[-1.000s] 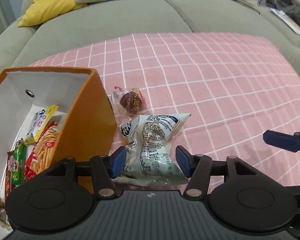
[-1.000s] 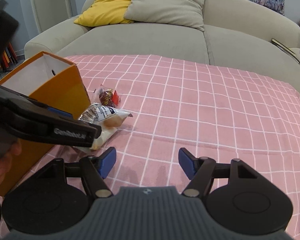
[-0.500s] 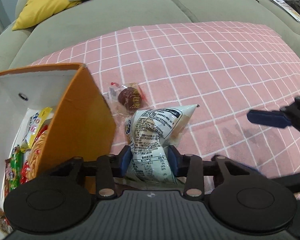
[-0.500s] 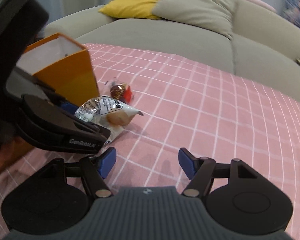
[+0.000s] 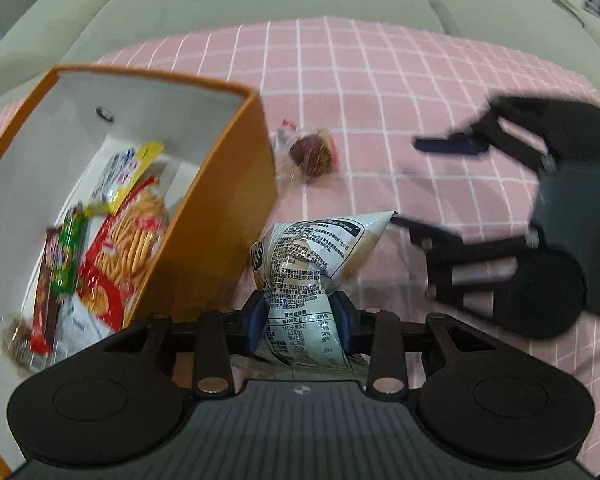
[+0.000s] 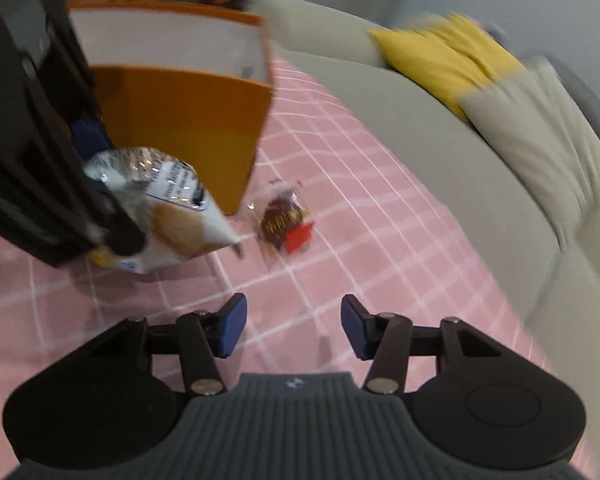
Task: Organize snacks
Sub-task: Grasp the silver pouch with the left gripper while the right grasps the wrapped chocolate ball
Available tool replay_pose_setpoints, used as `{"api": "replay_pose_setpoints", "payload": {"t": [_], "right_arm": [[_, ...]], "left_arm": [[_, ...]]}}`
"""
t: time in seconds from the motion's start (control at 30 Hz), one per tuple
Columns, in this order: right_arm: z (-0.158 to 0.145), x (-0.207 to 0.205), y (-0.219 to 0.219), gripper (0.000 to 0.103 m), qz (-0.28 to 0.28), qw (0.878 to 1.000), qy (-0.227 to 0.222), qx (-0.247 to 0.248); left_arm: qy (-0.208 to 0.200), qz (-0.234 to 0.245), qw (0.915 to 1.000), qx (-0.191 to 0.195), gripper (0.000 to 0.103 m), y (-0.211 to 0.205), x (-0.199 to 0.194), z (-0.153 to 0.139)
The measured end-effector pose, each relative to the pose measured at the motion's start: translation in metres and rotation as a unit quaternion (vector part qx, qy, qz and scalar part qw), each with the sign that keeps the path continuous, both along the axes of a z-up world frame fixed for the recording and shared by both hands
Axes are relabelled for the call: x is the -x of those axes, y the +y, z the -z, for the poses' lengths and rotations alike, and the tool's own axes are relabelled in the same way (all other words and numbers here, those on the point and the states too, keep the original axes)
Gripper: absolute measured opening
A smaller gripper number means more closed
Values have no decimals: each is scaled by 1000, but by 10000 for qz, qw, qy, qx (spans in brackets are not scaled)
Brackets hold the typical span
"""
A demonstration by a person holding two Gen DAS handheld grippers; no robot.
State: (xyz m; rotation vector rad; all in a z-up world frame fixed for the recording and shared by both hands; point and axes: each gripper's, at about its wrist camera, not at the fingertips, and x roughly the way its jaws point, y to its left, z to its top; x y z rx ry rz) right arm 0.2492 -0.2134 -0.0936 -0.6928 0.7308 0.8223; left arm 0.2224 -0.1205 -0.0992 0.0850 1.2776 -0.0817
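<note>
While the left gripper [image 5: 300, 318] pinches the white bag [image 5: 308, 276] between its blue pads, the bag sticks forward just beside the orange box [image 5: 220, 216], near its right wall. In the right wrist view the bag [image 6: 168, 208] looks lifted off the pink cloth [image 6: 340, 208], in front of the box [image 6: 180, 136], though blur makes that uncertain. The right gripper [image 6: 294, 326] has its jaws spread wide with nothing between them, over the cloth, pointing toward the chocolate [image 6: 286, 222]. That wrapped chocolate [image 5: 310, 154] lies on the cloth [image 5: 380, 120] just right of the box's far corner. Inside the box sit a red stick-snack pack [image 5: 128, 244], a green wrapper [image 5: 68, 256] and a yellow-edged pack [image 5: 128, 168]. A sofa [image 6: 440, 152] with a yellow cushion [image 6: 440, 56] lies beyond
</note>
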Motion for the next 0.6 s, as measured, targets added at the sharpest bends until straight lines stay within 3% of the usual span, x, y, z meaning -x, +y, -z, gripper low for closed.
{"api": "replay_pose_setpoints", "payload": {"t": [0.13,0.3,0.53,0.6], "right_arm": [[0,-23,11,49,-763,9969,-80,174],[7,-38,31,49,-1196,9926,-8,207],[22,-42,49,51,-1278,9913,-99,293],[25,-43,48,47,-1183,9924,-140,314]], "left_arm": [[199,-144,9997,31,40,5,0,3],[310,-284,9990,143,40,12,2,5],[399,-355,9981,302,41,22,7,8],[387,-325,9983,305,41,21,7,8]]}}
